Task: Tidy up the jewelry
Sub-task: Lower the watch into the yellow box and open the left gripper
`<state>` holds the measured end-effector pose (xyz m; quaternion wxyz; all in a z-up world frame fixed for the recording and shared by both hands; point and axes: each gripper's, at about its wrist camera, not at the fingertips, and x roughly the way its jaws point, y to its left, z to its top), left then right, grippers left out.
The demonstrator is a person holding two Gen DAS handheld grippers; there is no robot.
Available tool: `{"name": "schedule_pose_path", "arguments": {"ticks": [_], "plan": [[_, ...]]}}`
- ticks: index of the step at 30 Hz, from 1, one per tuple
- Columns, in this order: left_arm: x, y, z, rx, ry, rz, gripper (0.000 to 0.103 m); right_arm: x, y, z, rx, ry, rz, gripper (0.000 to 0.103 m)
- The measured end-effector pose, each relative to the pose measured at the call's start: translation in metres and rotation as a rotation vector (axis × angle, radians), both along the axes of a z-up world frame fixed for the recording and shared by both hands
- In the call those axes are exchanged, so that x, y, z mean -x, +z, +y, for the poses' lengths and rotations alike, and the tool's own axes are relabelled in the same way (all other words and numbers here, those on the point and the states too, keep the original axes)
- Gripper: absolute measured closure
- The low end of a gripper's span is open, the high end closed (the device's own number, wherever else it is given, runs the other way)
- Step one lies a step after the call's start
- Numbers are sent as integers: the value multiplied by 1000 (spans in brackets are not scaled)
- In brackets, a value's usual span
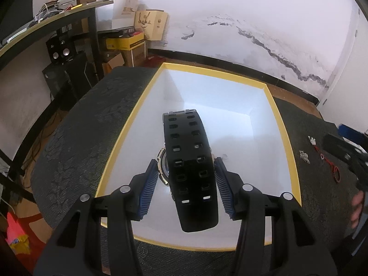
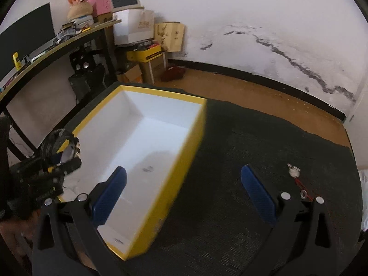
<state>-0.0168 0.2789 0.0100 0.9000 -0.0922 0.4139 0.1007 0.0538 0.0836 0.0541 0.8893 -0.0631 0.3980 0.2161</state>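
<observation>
My left gripper (image 1: 186,184) clamps watch (image 1: 188,165) over box (image 1: 147,92), frame centre. Right gripper (image 2: 184,193) spread wide, empty. Next, likely: lower watch in, release; right fetches earrings (image 2: 294,171) lower right.

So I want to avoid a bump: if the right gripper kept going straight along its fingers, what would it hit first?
Probably the dark tablecloth just right of the yellow box. The right gripper is open and empty, its left finger over the box's near end, so the yellow wall could catch it. Depth is unclear.
</observation>
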Motion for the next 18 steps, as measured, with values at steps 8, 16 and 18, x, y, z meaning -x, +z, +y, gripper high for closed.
{"name": "schedule_pose_path", "arguments": {"ticks": [8,16,18], "plan": [[-21,-14,-13,-45,-2,40,54,10,-19,-54,-48,-59,0,7],[-45,-34,-13,-61,20,96,54,7,-33,-60,-71,-51,-2,7],[-48,-36,-16,-66,16,105,54,7,-33,-60,-66,-41,-12,7]]}}
